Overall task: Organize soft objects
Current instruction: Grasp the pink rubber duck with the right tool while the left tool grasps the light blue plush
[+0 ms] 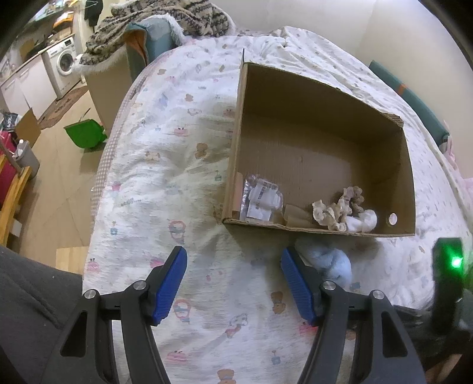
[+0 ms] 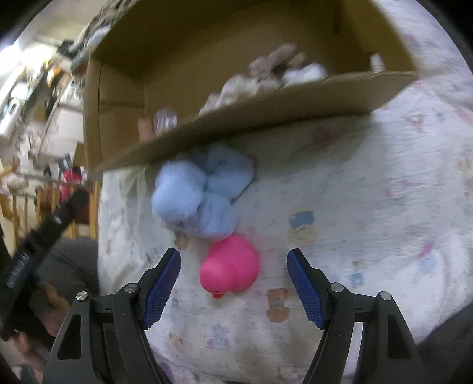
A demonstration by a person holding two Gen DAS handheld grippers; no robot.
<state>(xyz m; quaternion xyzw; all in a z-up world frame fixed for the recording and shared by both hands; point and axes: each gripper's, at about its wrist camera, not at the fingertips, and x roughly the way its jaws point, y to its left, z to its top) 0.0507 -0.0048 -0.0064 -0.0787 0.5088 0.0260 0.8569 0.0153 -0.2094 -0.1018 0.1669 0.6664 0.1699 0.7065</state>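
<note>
An open cardboard box (image 1: 405, 165) lies on the patterned bed cover (image 1: 165, 165). Inside it, by the near wall, are a white item in clear wrap (image 1: 261, 199), a beige frilly soft thing (image 1: 337, 208) and a white soft ball (image 1: 365, 221). A fluffy light-blue soft toy (image 2: 201, 192) rests against the box's near wall (image 2: 266, 115), also visible as a blue toy (image 1: 334, 264) beside my left gripper's right finger. A pink rubber duck (image 2: 230, 265) lies just below it. My right gripper (image 2: 233, 279) stands open with the duck between its fingers, untouched. My left gripper (image 1: 233, 280) is open over bare cover.
The bed's left edge drops to a wooden floor with a green dustpan (image 1: 85, 133) and a grey bin (image 1: 26, 158). A striped blanket (image 1: 165, 20) heaps at the bed's far end. A person's grey sleeve (image 1: 32, 307) shows at lower left. The right view is motion-blurred.
</note>
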